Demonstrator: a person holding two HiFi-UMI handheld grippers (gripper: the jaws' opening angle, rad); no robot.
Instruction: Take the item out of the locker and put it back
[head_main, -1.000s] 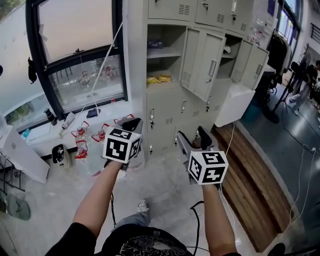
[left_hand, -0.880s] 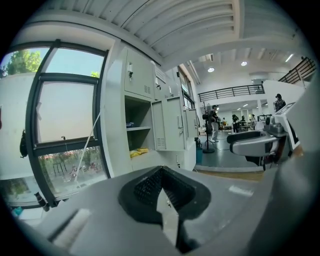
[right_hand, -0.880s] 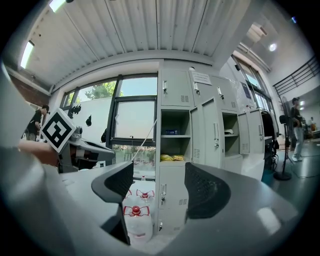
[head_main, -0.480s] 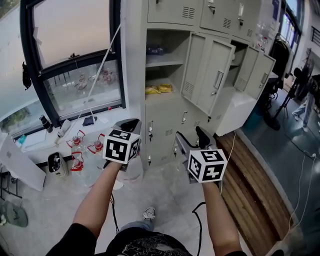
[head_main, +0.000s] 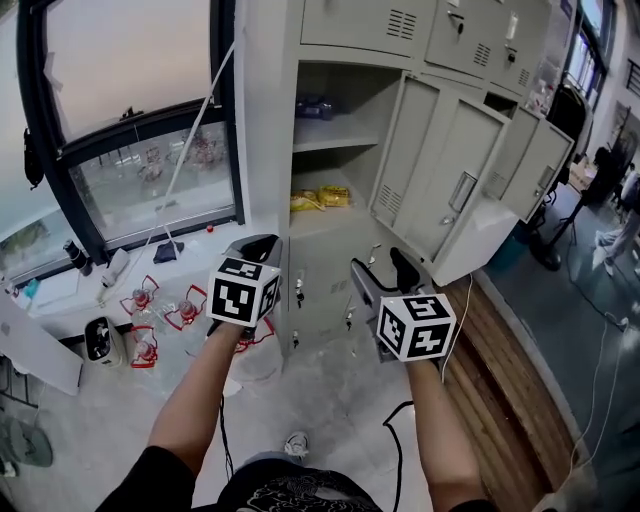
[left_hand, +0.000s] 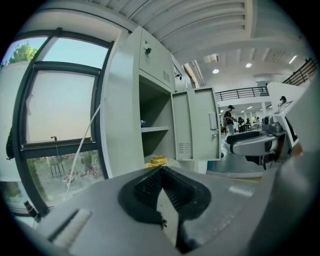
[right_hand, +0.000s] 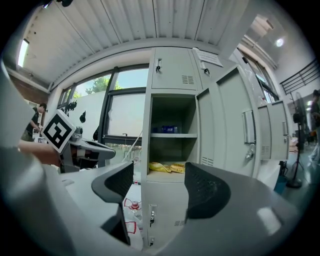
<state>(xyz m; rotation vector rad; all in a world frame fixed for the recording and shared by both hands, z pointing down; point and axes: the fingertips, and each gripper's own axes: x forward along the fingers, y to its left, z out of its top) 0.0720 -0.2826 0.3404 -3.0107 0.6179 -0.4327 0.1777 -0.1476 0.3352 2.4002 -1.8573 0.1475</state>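
The grey locker (head_main: 345, 60) stands ahead with one tall compartment open, its door (head_main: 450, 175) swung out to the right. Yellow packets (head_main: 320, 198) lie on the compartment's floor, and a blue item (head_main: 318, 105) sits on the shelf above. My left gripper (head_main: 262, 245) hangs shut and empty, low in front of the locker's left edge. My right gripper (head_main: 385, 270) is open and empty, below the open compartment. The right gripper view frames the yellow packets (right_hand: 167, 167) between its jaws (right_hand: 159, 182), still far off. The left gripper view (left_hand: 161, 170) shows the packets (left_hand: 159, 160) beyond its closed tips.
Red-capped bottles (head_main: 140, 300) stand on the floor by the window (head_main: 130, 120) at the left. More open locker doors (head_main: 535, 165) jut out at the right above a wooden platform (head_main: 500, 370). A cable (head_main: 395, 430) trails on the floor. People stand far right.
I have come closer to the locker, so the open compartment looks larger and lower in the head view. Both grippers hold about the same pose, the left shut and the right open.
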